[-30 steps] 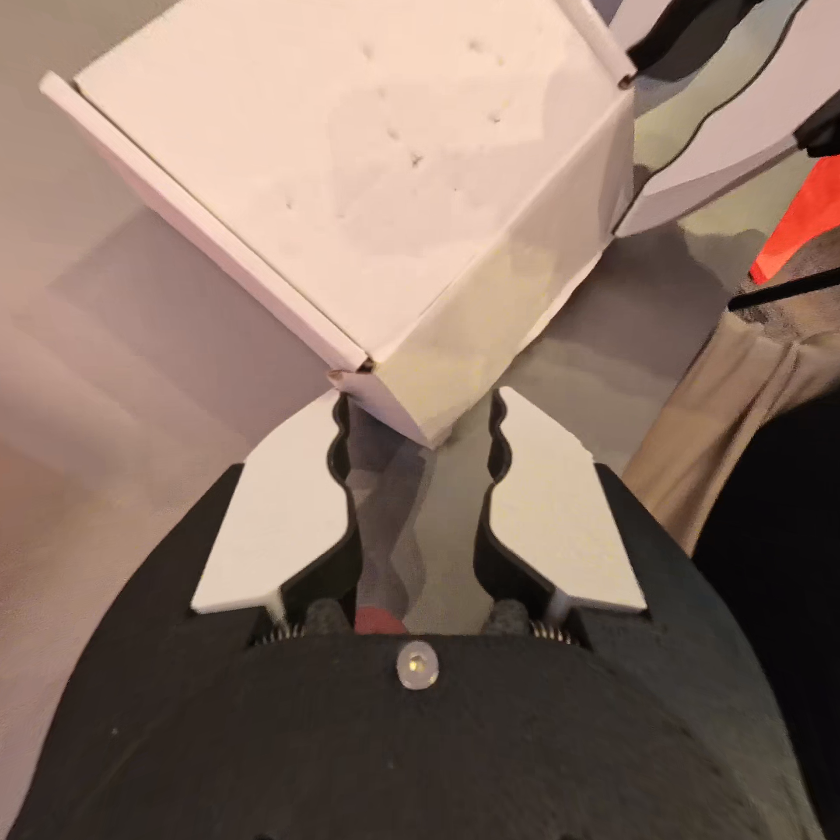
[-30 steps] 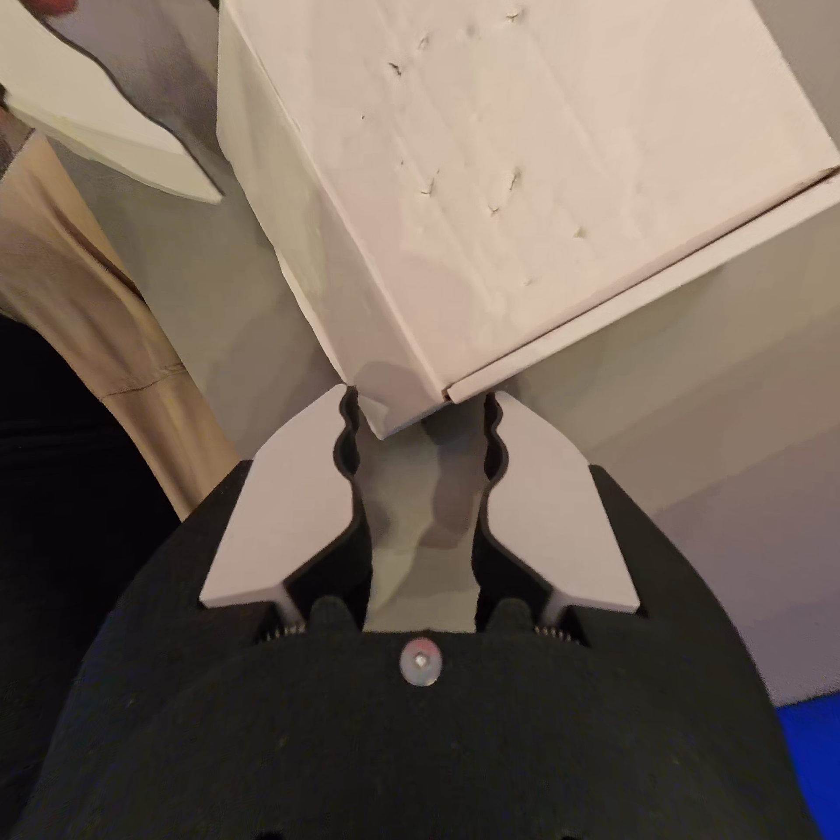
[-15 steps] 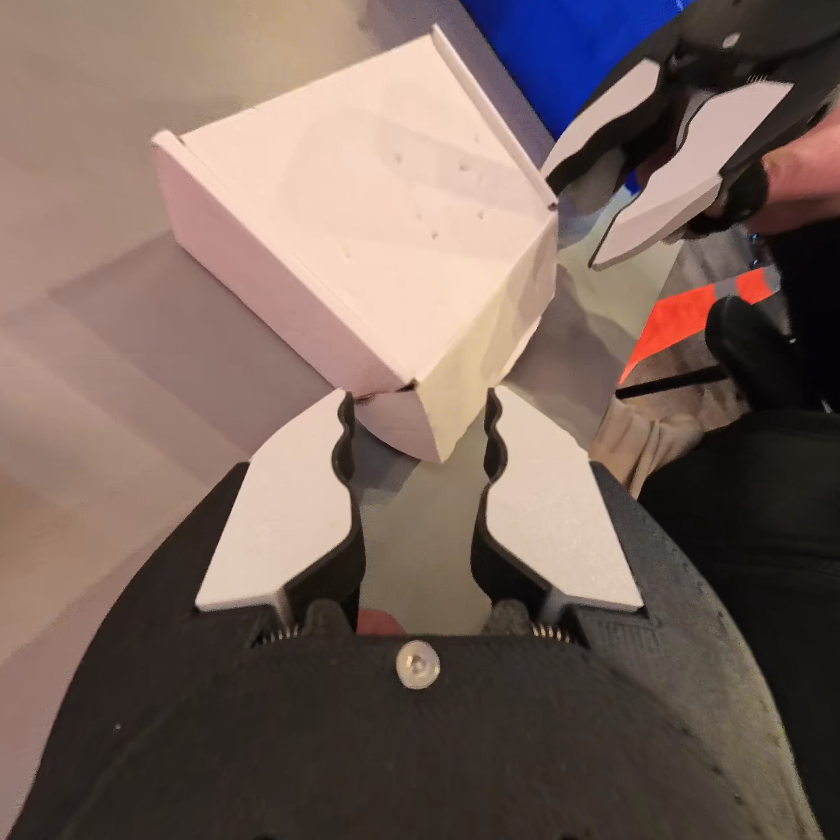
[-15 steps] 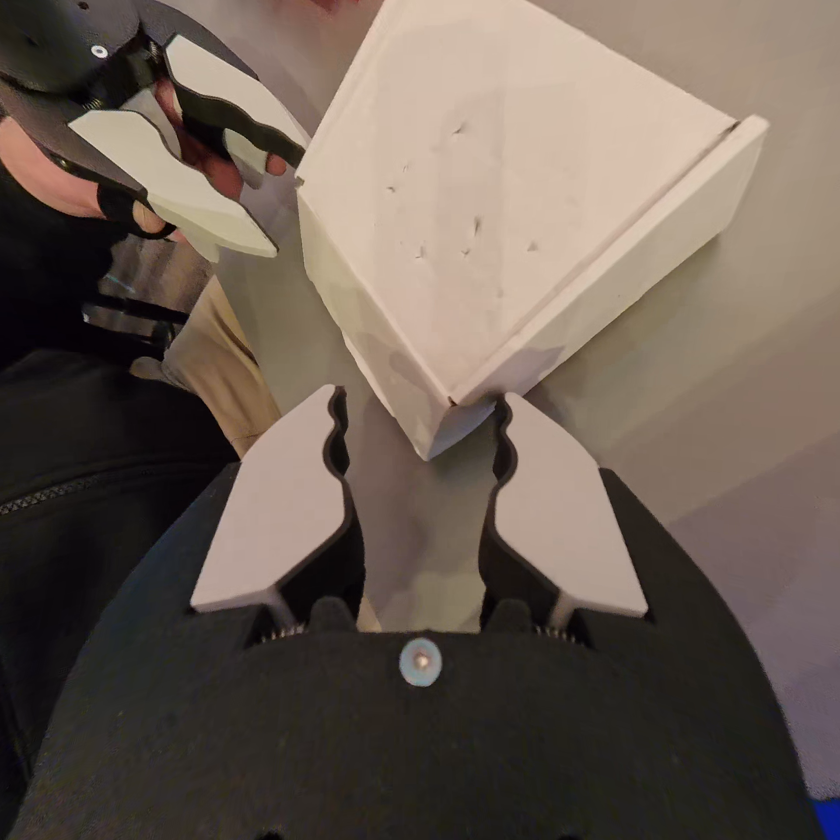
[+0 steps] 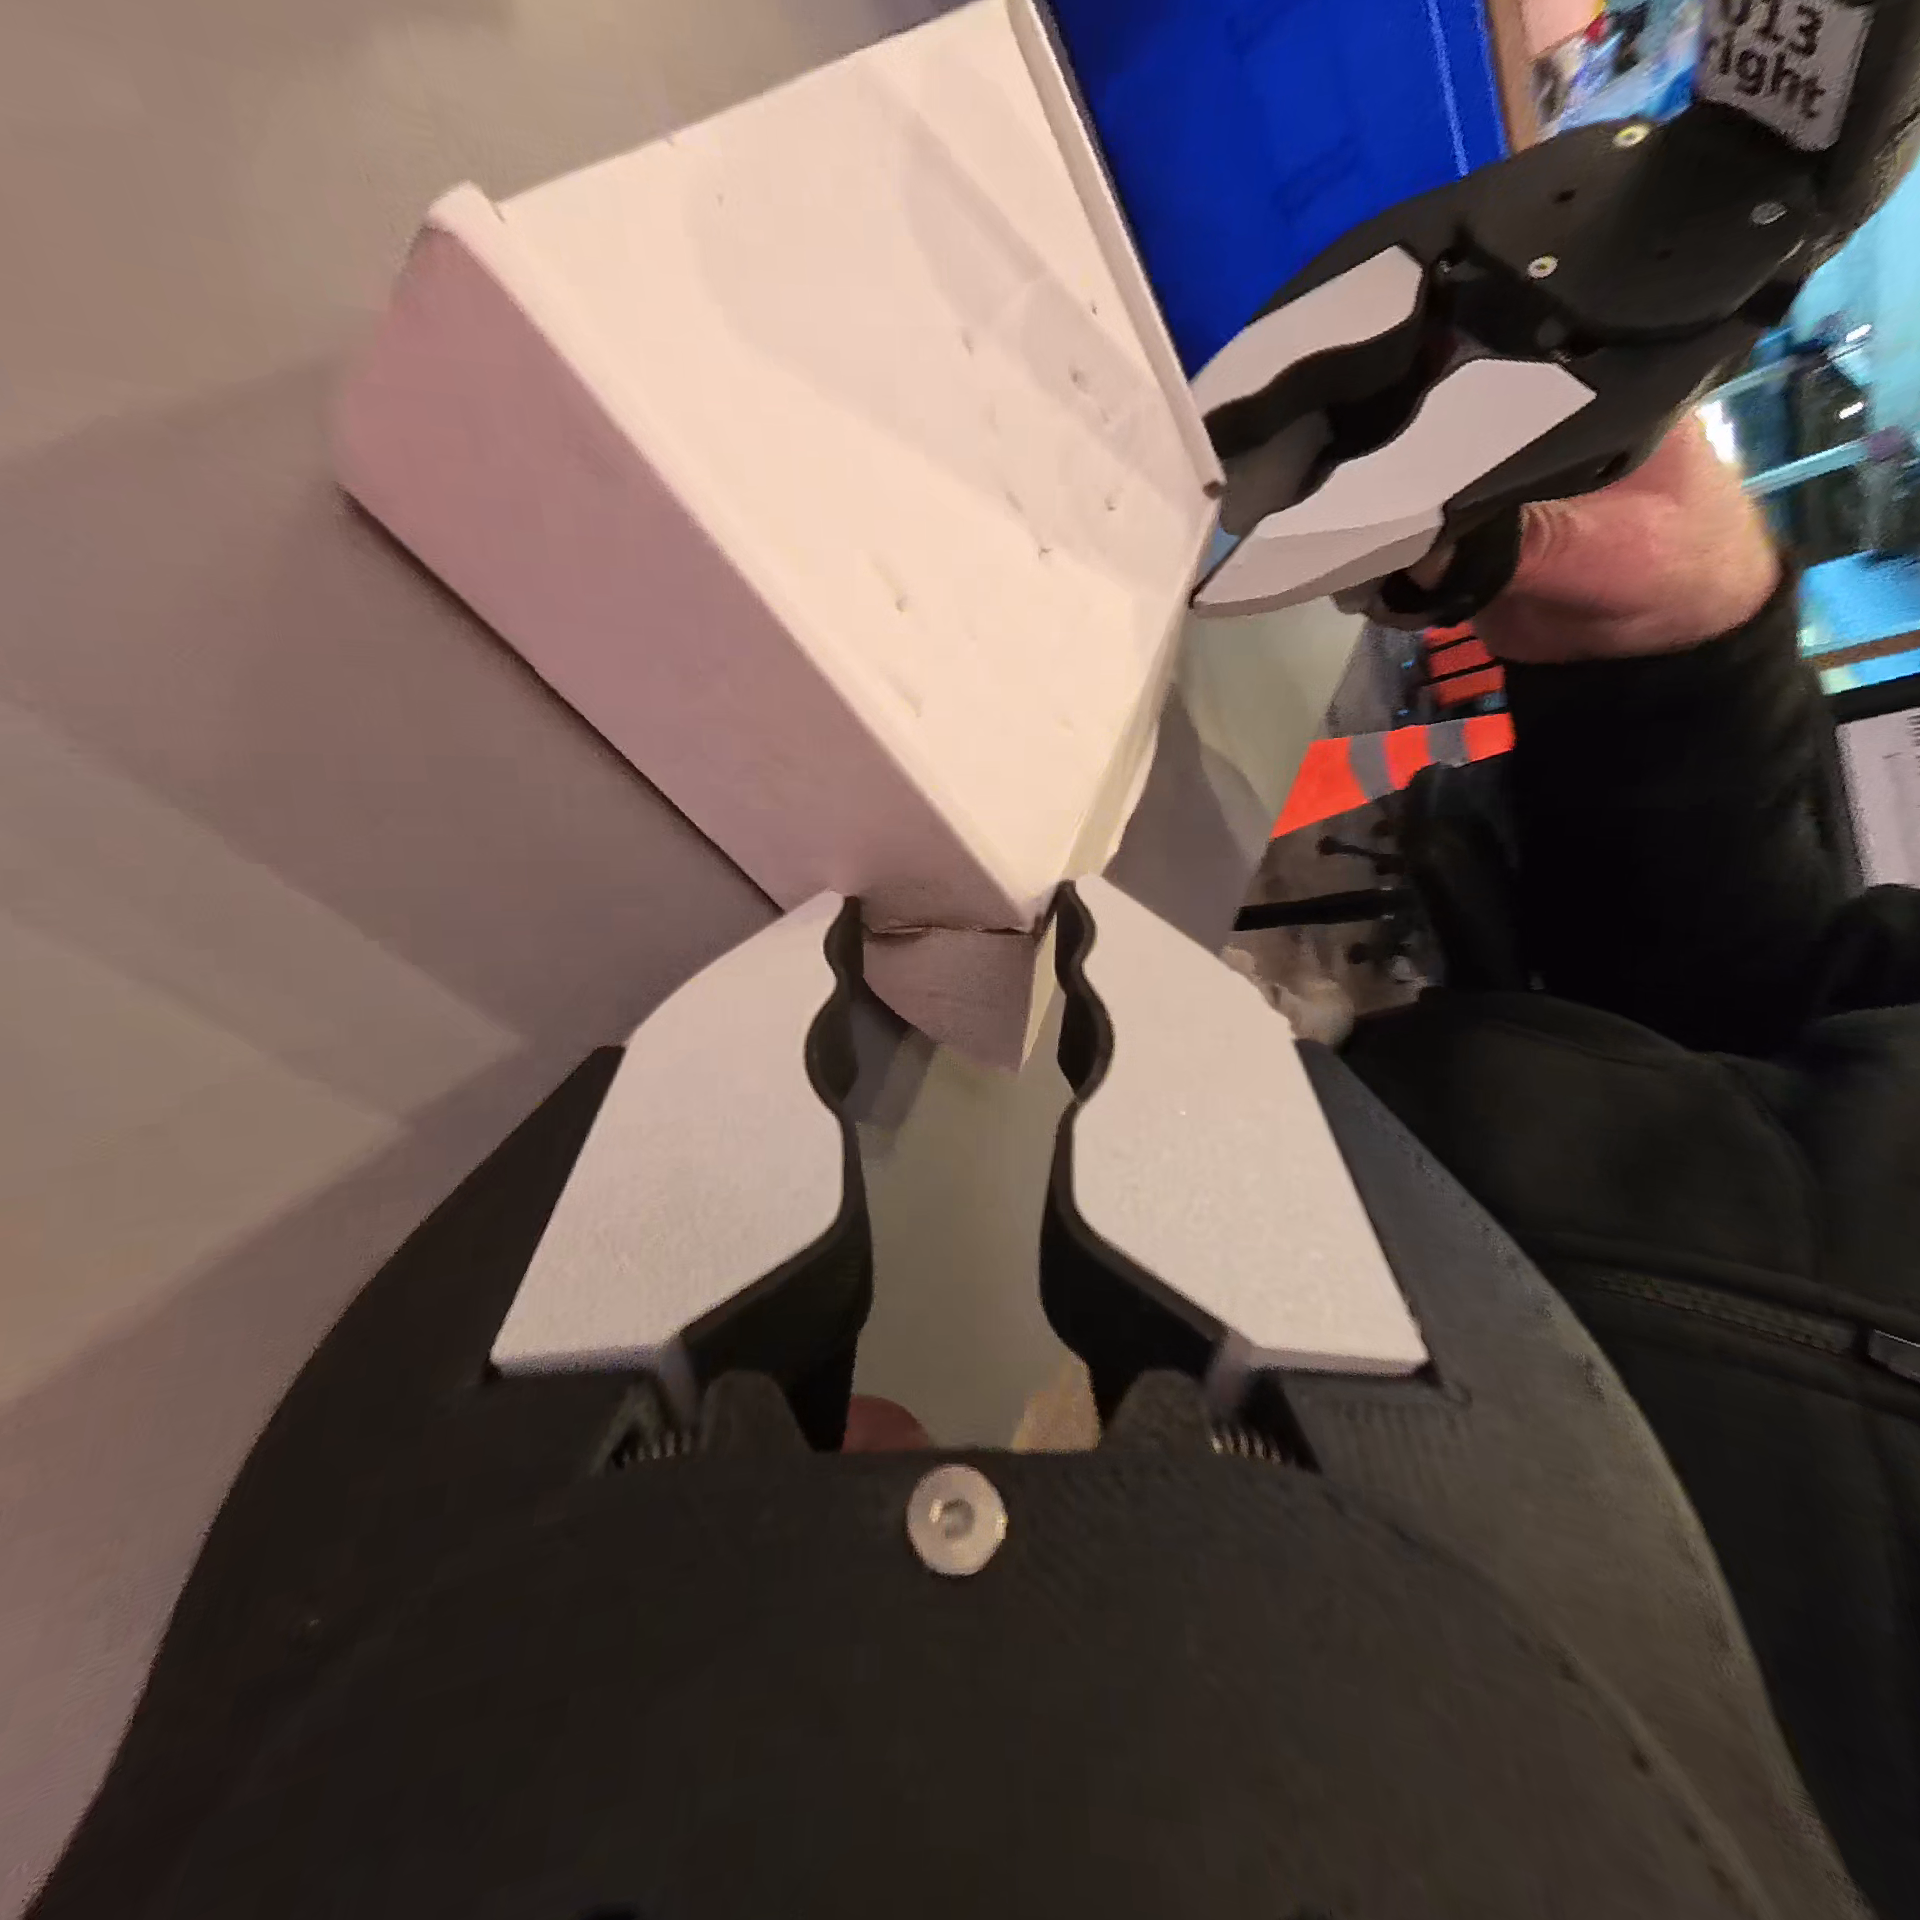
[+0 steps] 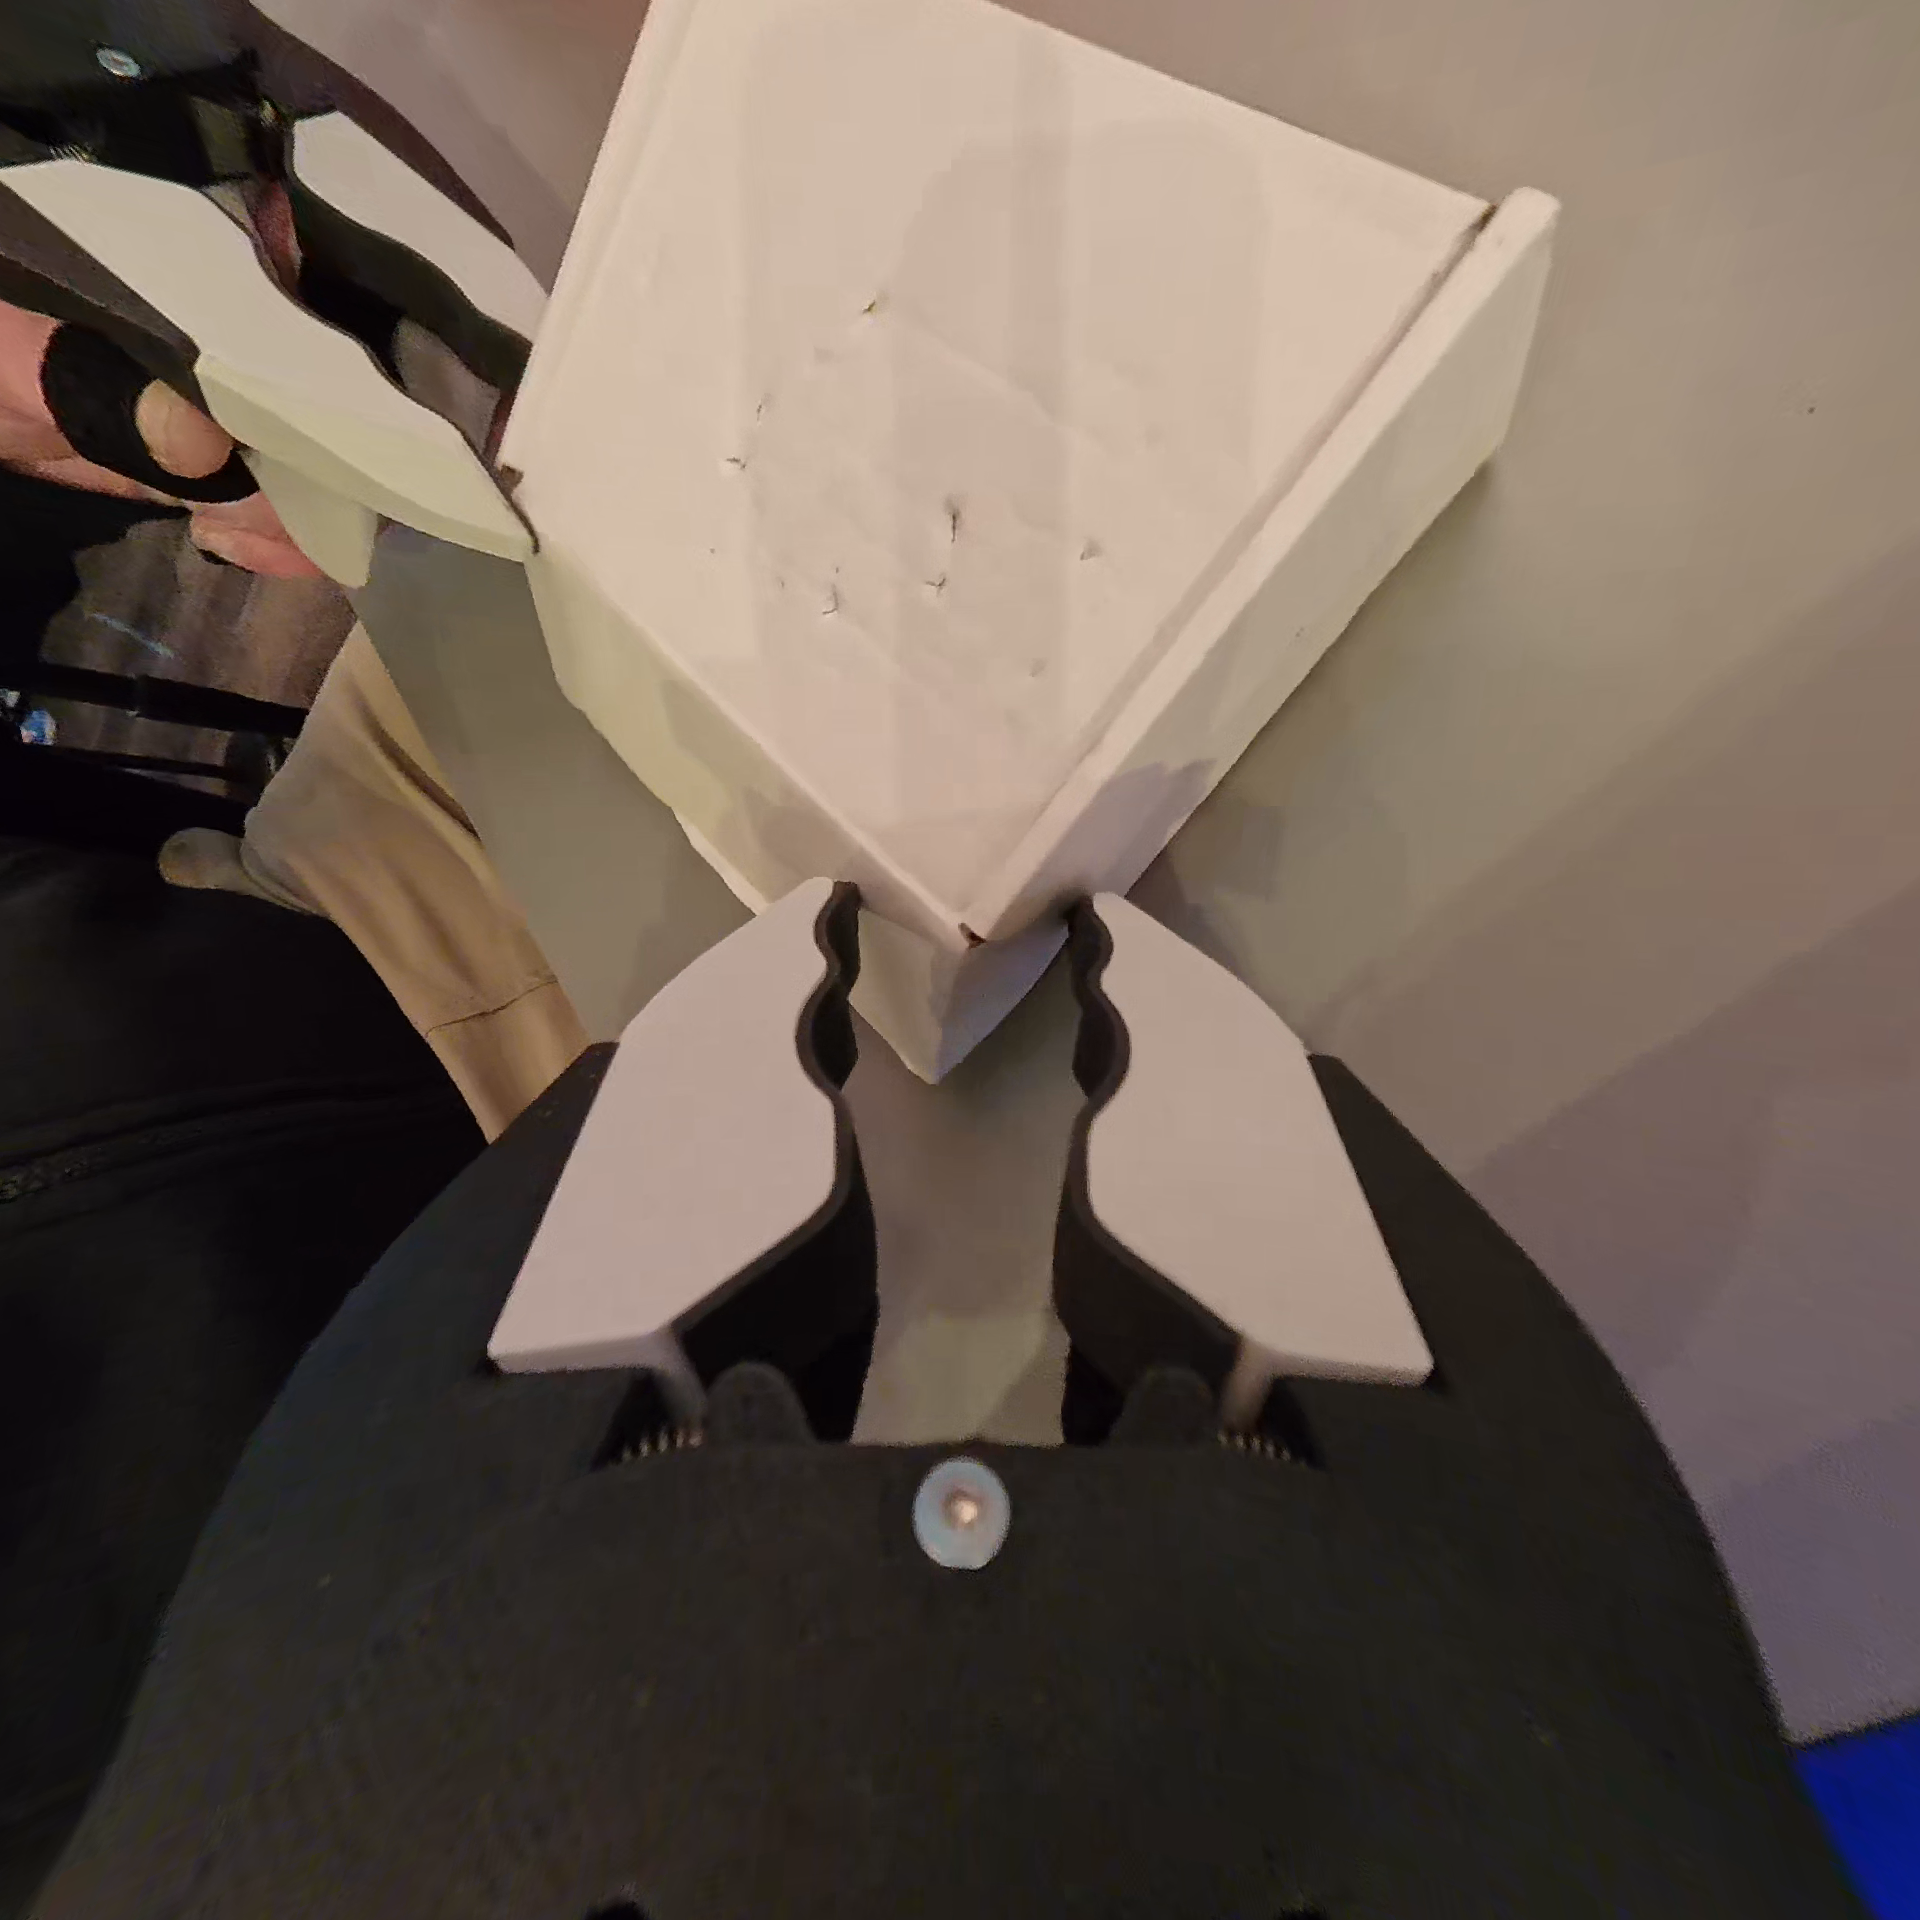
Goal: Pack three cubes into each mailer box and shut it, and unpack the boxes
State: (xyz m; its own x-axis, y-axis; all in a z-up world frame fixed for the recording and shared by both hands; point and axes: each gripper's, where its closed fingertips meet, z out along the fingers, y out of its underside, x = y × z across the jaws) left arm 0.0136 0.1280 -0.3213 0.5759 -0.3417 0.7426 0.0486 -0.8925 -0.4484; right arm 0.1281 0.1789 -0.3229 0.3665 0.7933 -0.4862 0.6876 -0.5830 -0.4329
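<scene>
A white mailer box (image 5: 831, 468) with its lid shut lies on the grey table (image 5: 208, 935). Its top has small dents. No cubes show. My left gripper (image 5: 956, 914) is shut on the box's near corner, one finger on each side of it. My right gripper (image 6: 966, 904) is shut the same way on another corner of the box (image 6: 987, 468). Each gripper also shows in the other's view: the right gripper (image 5: 1210, 499) at the box's right corner, the left gripper (image 6: 514, 457) at its left corner.
The table edge runs close behind the box, with the person's dark clothing (image 5: 1662, 1143) and beige trousers (image 6: 416, 831) beyond it. A blue surface (image 5: 1247, 156) lies past the box's far side. An orange object (image 5: 1392, 758) is on the floor.
Both grippers have narrowed their jaws from open around the box corners to closed on them. The box has turned in both views.
</scene>
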